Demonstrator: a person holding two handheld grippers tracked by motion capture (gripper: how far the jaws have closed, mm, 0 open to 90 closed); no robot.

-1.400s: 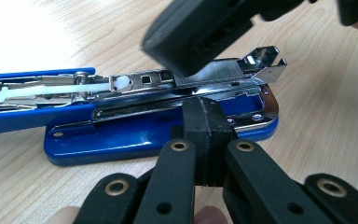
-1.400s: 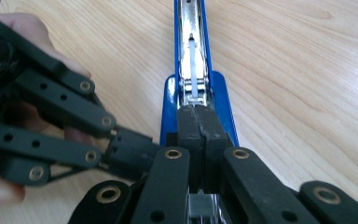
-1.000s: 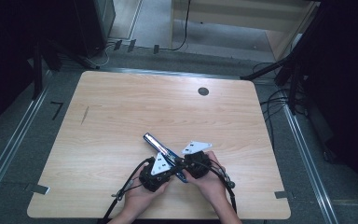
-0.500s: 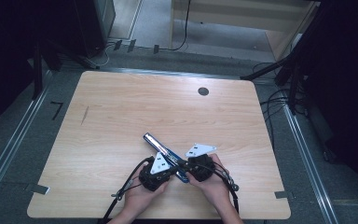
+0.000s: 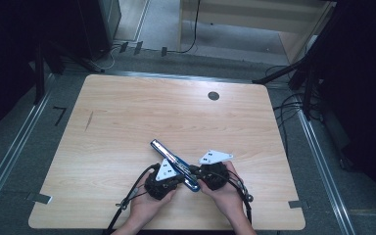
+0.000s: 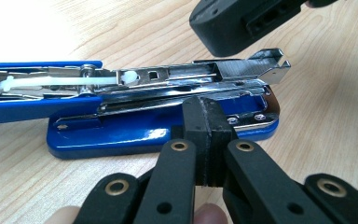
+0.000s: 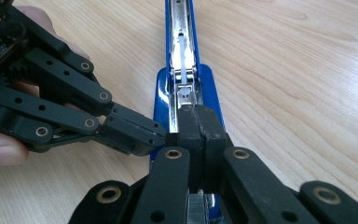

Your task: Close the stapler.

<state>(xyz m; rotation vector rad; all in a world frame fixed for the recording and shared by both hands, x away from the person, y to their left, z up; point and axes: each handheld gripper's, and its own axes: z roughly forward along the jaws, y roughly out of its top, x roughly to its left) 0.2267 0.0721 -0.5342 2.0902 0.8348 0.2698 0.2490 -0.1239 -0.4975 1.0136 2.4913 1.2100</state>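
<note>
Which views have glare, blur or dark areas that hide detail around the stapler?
High view: the table is evenly lit, the surroundings fall into darkness. Left gripper view: the upper left corner is blown out white, and the stapler shows bright chrome reflections. Right gripper view: the right gripper looks sharp, the far wood soft.

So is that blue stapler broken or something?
Not broken as far as I can see, but it is swung wide open. The stapler lies on the table with its blue top arm folded back flat and its shiny metal staple track bare. Both tongs, left and right, are shut against it.
</note>
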